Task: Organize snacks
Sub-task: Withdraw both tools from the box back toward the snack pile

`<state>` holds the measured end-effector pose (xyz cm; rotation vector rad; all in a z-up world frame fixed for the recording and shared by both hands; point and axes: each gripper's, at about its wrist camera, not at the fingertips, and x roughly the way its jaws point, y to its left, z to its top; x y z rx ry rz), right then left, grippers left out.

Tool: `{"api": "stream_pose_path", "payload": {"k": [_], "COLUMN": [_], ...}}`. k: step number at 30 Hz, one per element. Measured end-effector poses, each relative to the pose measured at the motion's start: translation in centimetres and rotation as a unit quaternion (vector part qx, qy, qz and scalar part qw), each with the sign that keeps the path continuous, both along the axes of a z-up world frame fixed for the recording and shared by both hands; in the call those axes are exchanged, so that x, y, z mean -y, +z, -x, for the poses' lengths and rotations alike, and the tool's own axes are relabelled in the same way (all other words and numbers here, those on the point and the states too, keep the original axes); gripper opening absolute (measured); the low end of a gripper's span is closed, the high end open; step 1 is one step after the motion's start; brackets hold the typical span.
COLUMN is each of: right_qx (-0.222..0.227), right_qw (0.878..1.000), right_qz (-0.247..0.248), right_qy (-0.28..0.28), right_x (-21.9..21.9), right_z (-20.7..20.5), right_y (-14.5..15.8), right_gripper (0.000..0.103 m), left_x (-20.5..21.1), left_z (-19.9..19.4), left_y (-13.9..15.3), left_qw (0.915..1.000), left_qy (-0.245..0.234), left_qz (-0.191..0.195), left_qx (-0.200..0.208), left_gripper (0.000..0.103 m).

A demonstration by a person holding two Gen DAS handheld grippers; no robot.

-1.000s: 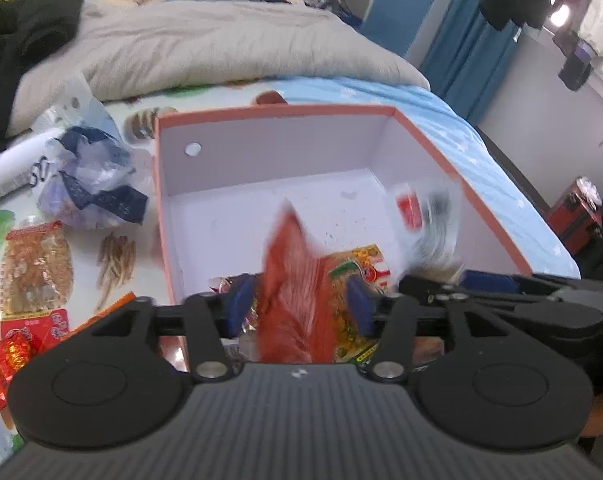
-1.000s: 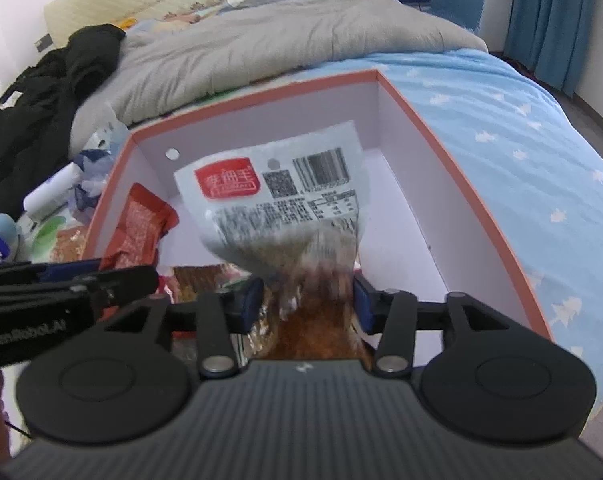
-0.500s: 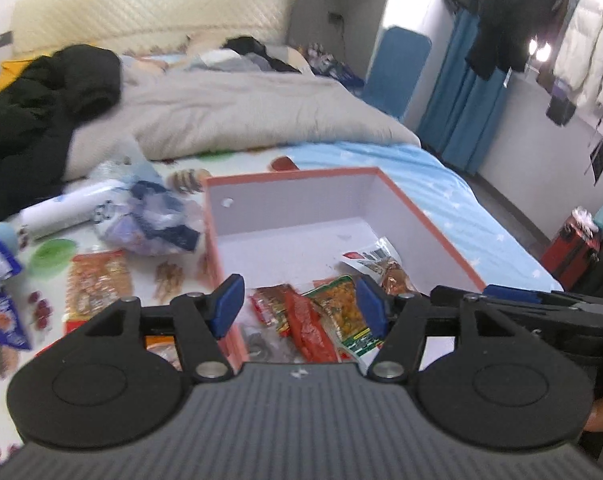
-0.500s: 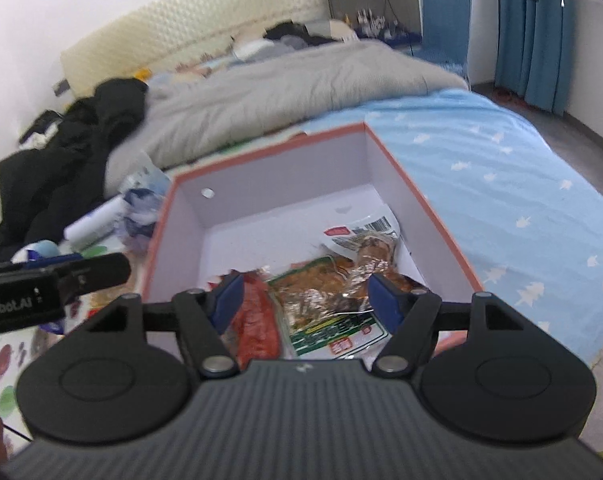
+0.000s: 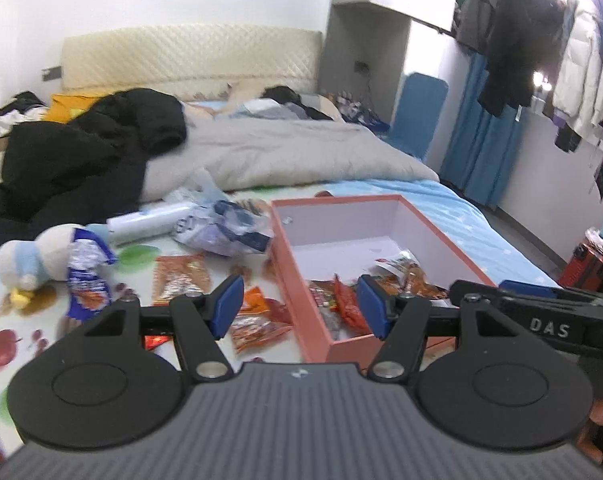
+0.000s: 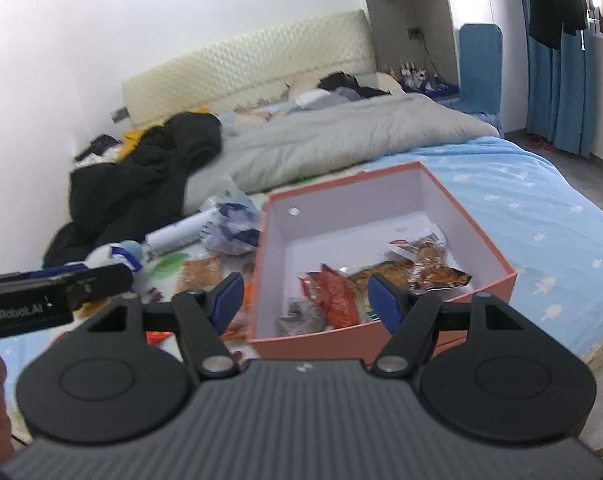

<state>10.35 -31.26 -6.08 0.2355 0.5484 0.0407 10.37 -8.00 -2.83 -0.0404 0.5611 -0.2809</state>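
My left claw (image 5: 297,302) and right claw (image 6: 307,298) both stand spread with nothing between the pads, jaws having just widened a little; beyond them the pink box (image 6: 497,280) sits on the bed (image 6: 541,208) with packets (image 6: 333,294) piled at its near end; more packets (image 5: 181,276) lie loose left of the box, beside a plush toy (image 5: 29,256); farther off, a grey duvet (image 5: 285,152) and black coat (image 5: 81,152).
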Motion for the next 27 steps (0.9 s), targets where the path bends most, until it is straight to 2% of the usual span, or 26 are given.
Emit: {"api": "stream_pose_path", "payload": {"k": [6, 11, 16, 27], "right_qx": [0.017, 0.023, 0.018, 0.002], "right_qw": [1.000, 0.998, 0.996, 0.993], "right_qz": [-0.003, 0.001, 0.003, 0.004], "right_qy": [0.022, 0.055, 0.090, 0.115], "right_x": [-2.6, -5.1, -7.7, -10.2], "right_z": [3.2, 5.0, 5.4, 6.3], "right_y": [0.5, 0.3, -0.5, -2.6], "right_gripper": [0.071, 0.071, 0.071, 0.070], "left_x": [-2.7, -4.9, -7.1, -11.3], "left_z": [5.0, 8.1, 9.2, 9.1], "left_y": [0.1, -1.0, -2.5, -5.0], "left_qw": [0.9996, 0.9987, 0.9967, 0.9899], "left_qy": [0.023, 0.050, 0.075, 0.128], "left_qz": [0.005, 0.014, 0.021, 0.034], "left_qx": [0.013, -0.002, -0.024, -0.052], "left_gripper": [0.070, 0.070, 0.070, 0.070]}}
